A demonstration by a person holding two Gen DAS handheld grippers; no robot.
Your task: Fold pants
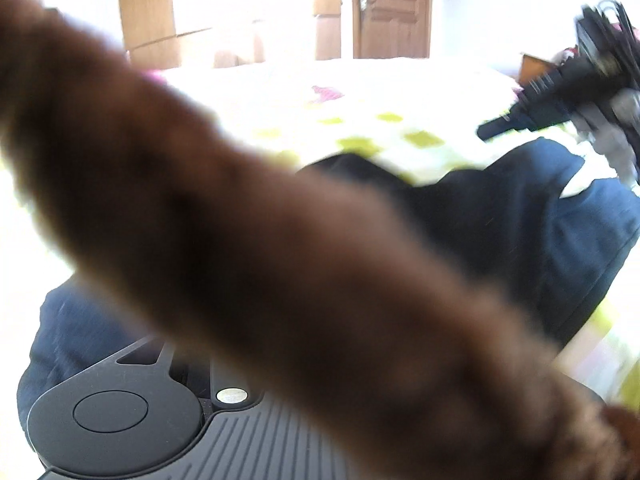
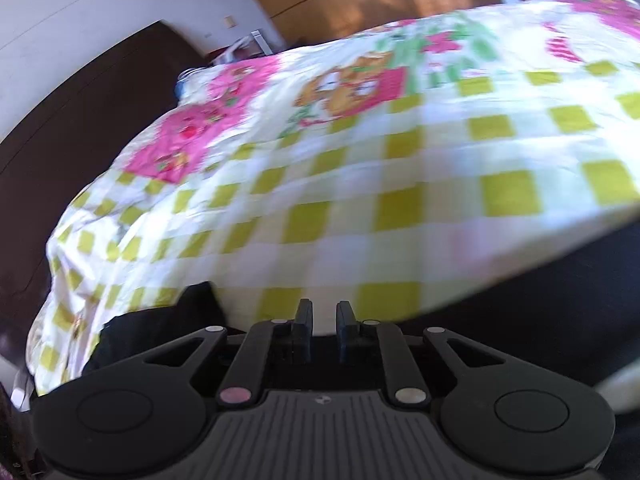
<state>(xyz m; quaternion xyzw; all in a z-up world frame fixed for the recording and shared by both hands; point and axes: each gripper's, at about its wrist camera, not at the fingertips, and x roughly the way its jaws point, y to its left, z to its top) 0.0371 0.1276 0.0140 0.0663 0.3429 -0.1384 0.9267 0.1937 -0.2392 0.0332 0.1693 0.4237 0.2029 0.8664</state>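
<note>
Dark blue pants (image 1: 520, 220) lie spread on a checked bedspread (image 1: 400, 120). A blurred brown sleeve (image 1: 240, 220) crosses the left wrist view and hides my left gripper's fingers; only its black base (image 1: 120, 420) shows, over pants cloth. The right gripper (image 1: 494, 128) hovers above the pants at the far right of that view. In the right wrist view, my right gripper (image 2: 323, 318) has a narrow gap between its fingers with nothing in it, and bedspread shows through. Dark pants cloth (image 2: 560, 300) lies to its right and another fold (image 2: 160, 328) to its left.
The bedspread (image 2: 360, 160) is yellow-green checked with pink flower and bear prints. A dark headboard (image 2: 80, 120) stands at the left in the right wrist view. A wooden door (image 1: 392, 12) and wardrobe panels (image 1: 148, 12) are behind the bed.
</note>
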